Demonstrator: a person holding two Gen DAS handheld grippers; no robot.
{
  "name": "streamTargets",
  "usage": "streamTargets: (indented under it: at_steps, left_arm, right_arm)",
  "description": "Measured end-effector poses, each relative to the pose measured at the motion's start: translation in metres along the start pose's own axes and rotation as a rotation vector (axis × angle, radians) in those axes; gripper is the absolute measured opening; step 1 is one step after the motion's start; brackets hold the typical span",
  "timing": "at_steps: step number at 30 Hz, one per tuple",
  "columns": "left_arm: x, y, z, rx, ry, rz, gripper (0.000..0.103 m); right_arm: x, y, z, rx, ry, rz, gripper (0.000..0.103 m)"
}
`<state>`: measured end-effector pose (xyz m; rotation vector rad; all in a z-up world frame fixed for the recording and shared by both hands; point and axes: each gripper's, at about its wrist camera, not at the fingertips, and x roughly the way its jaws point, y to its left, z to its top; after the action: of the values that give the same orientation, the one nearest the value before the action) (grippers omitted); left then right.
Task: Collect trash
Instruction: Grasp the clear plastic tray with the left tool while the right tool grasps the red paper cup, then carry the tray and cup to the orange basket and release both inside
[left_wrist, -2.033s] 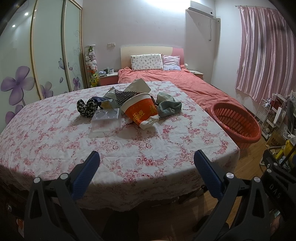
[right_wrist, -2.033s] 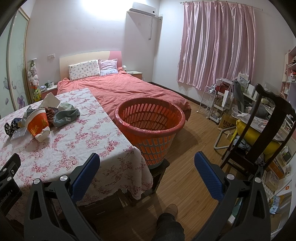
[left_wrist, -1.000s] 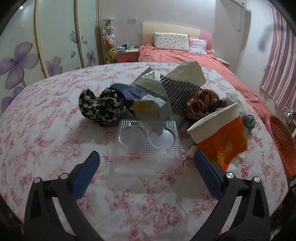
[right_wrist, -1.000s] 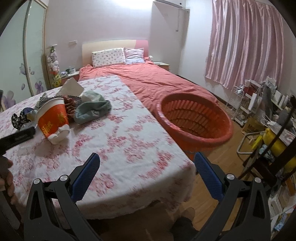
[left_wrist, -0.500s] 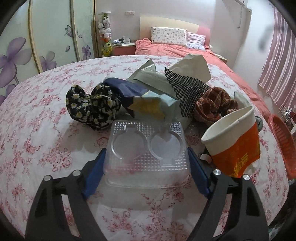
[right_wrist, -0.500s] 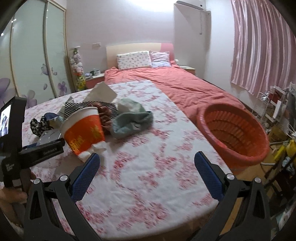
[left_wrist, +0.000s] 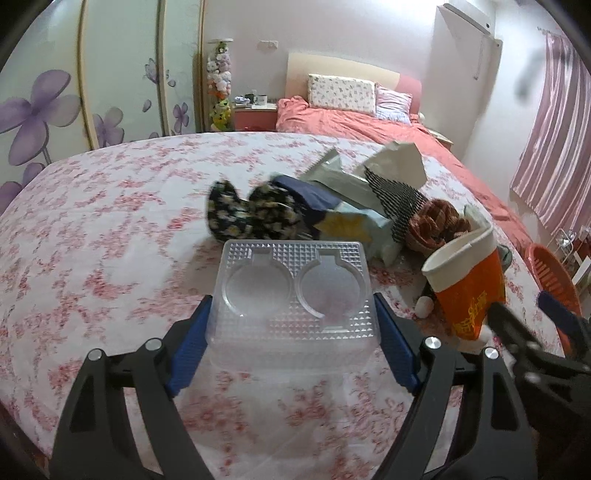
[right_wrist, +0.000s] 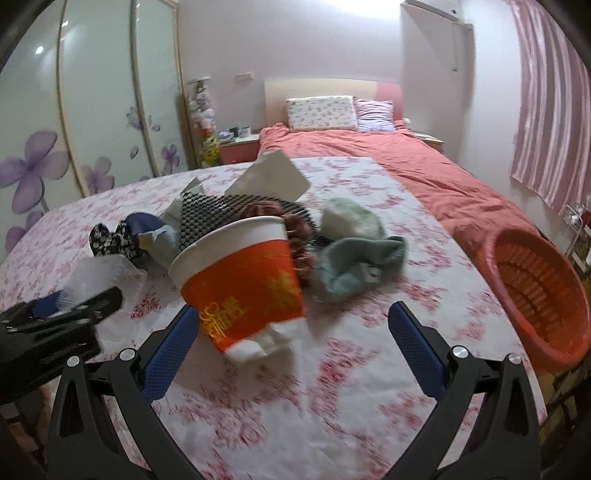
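Tablecloth (left_wrist: 92, 236) floral, pink; bed (right_wrist: 424, 177) beyond; left fingers (left_wrist: 192, 338) clamp plastic tray (left_wrist: 295, 295); right fingers (right_wrist: 413, 347) wide.

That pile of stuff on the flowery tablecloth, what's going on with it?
A person is clearing trash with two hand-held grippers. The left hand-held gripper is clamped on a clear plastic tray, its blue pads against both sides. The right hand-held gripper is open, nearing the tipped orange paper cup without gripping it. An orange basket waits beside the table.
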<state>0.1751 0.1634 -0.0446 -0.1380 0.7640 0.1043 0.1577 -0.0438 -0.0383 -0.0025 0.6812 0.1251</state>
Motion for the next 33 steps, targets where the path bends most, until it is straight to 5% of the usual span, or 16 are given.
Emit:
streamTargets:
  at_steps: [12,21,33]
  left_arm:
    - [-0.009,0.021,0.004,-0.041,-0.021,0.009,0.08]
    - [-0.008,0.021,0.003,-0.04,-0.017,0.003,0.081]
    - [-0.014,0.004,0.006,-0.014,-0.034,-0.022,0.081]
  right_arm:
    - [0.018,0.021,0.009,-0.072,0.025,-0.006,0.101]
    - [0.026,0.025,0.002,-0.09,0.065,0.005,0.074]
    - [0.006,0.0,0.009,0.007,0.021,0.027,0.074]
